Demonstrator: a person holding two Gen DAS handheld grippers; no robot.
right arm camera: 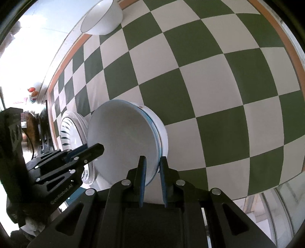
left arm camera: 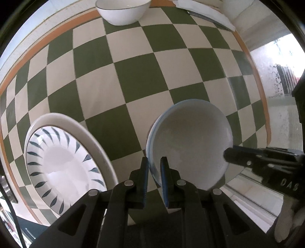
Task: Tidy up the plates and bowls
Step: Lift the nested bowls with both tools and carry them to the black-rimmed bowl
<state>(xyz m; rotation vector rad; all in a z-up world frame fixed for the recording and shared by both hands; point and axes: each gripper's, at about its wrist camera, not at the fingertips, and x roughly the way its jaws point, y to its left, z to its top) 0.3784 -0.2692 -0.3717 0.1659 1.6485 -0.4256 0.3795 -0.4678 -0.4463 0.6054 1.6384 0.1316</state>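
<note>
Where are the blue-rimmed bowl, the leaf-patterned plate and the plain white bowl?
Blue-rimmed bowl (left arm camera: 190, 141): left wrist view, on its pale inside.
Leaf-patterned plate (left arm camera: 61, 164): left wrist view, on its white centre.
Plain white bowl (left arm camera: 124, 14): left wrist view, on its outer wall.

green-and-white checked tablecloth (left arm camera: 133, 72), window (left arm camera: 276, 80)

My left wrist camera looks steeply down along my left gripper (left arm camera: 154, 162), close over the checkered cloth (left arm camera: 133, 72). My right wrist camera does likewise. Both share the blue-rimmed bowl (left arm camera: 190, 141) (right arm camera: 122, 137) directly ahead.
</note>
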